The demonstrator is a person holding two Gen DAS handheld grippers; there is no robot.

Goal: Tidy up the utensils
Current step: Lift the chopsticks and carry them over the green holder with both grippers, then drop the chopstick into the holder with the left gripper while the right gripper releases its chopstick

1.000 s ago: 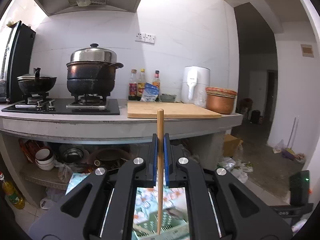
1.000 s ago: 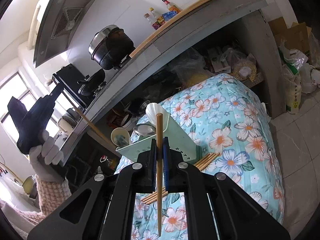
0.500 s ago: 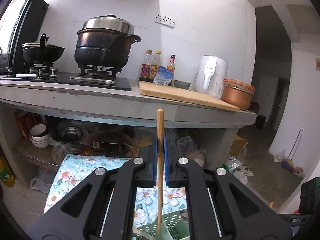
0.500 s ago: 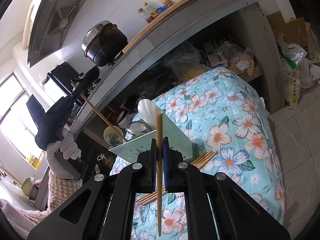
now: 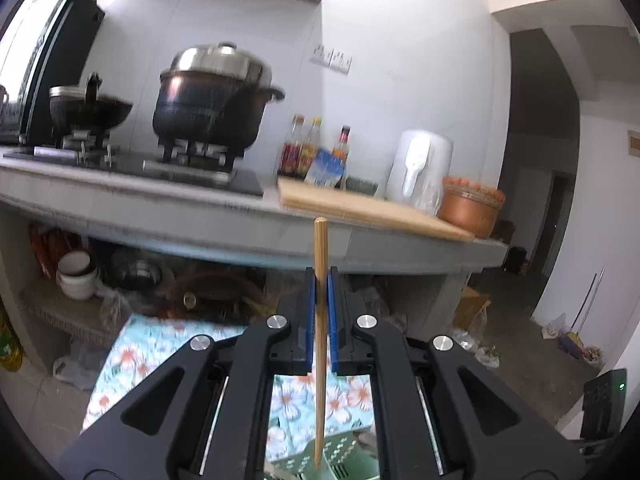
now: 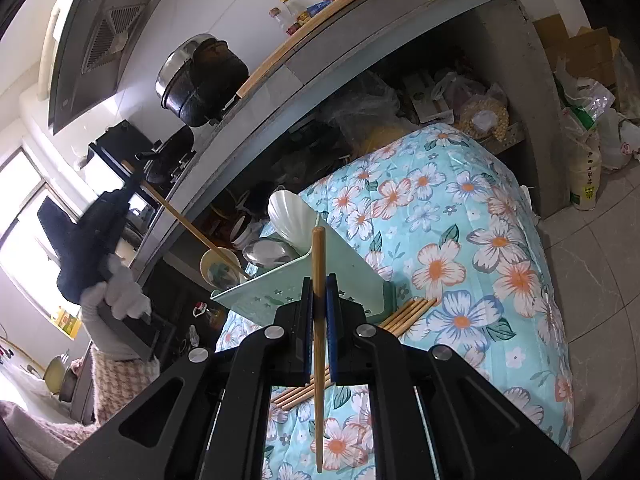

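We find the left gripper (image 5: 319, 312) pinching a single bamboo chopstick (image 5: 320, 300) between its blue pads, and over the last second it has come down: the stove and steamer pot (image 5: 214, 100) have risen in the left wrist view, and the chopstick's lower tip now sits at the perforated rim of the green utensil holder (image 5: 340, 464), where earlier it hung clear above it. The right wrist view confirms this from the side: the left gripper (image 6: 96, 240), held in a white-gloved hand (image 6: 120, 292), has swung in toward the green utensil holder (image 6: 320, 280), and its chopstick (image 6: 188, 224) slants down to the holder's far rim, beside the yellow bowl (image 6: 218, 270); whether the tip is inside a compartment we cannot tell. The right gripper (image 6: 319, 312) is closed on a second chopstick (image 6: 318, 340) and has barely shifted, hovering just short of the holder. A bundle of loose chopsticks (image 6: 404, 312) lies on the floral cloth (image 6: 460, 260) against the holder's base. We judge that the left chopstick is about to be deposited, the right one follows, and the bundle remains outstanding.
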